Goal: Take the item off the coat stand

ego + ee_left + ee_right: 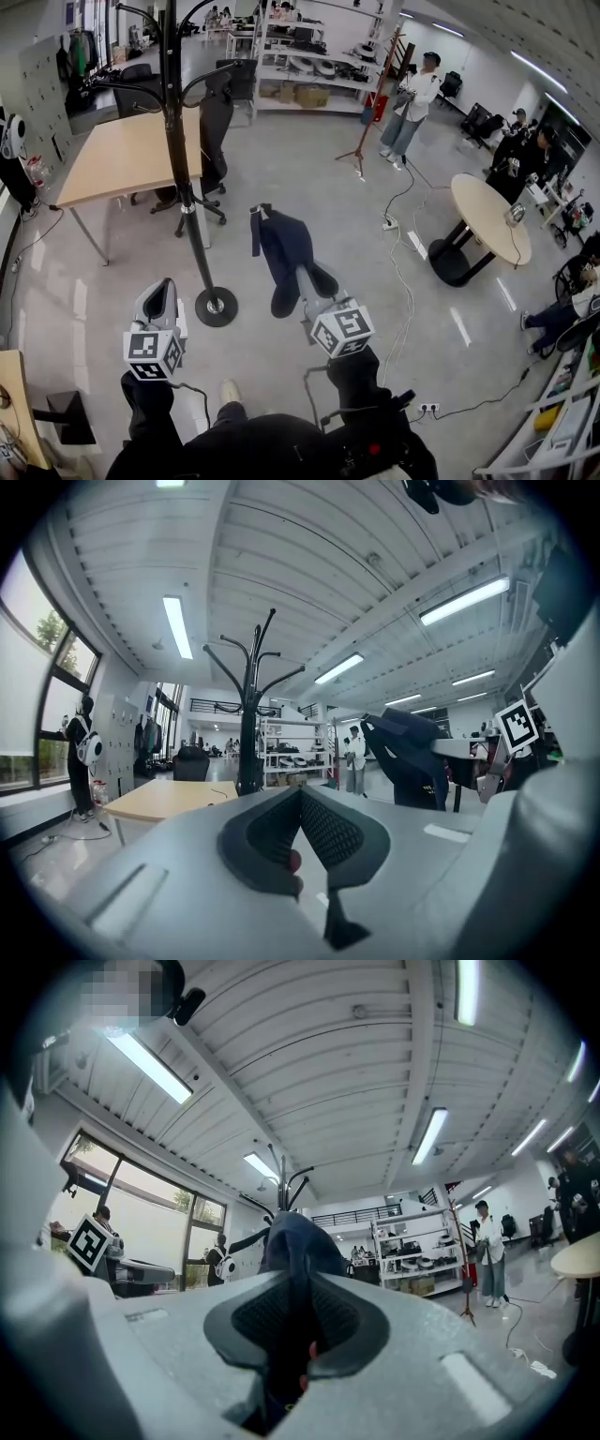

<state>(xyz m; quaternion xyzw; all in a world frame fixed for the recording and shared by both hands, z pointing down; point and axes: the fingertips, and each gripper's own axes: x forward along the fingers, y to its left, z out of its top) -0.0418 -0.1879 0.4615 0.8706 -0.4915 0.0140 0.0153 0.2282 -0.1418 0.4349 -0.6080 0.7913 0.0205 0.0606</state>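
**Already off the stand: jacket pinched in the right fingers**

Seen from the head view, the dark jacket (286,251) hangs in the air from the right gripper (302,274), well apart from the black coat stand (176,141), whose hooks are bare. The stand's round base sits on the grey floor, just beside a wooden surface (117,159). The left gripper (159,294) is held low at the left, near that base, touching nothing. Further back a person in a white top (412,101) stands near a shelf rack (309,70), and a round table (492,223) stands at the right.

Next, the left gripper view: its fingers (330,832) are pressed together at the tips, with nothing between them. Beyond them the stand rises upright, and to its right the jacket droops from the other gripper, whose marker cube shows at the frame's edge.

Lastly, the right gripper view: the fingers (349,1321) are pinching a fold of the jacket's dark blue cloth, which runs up through the gap and bunches above the tips. The stand's curved hooks show just behind the cloth, clear of it.
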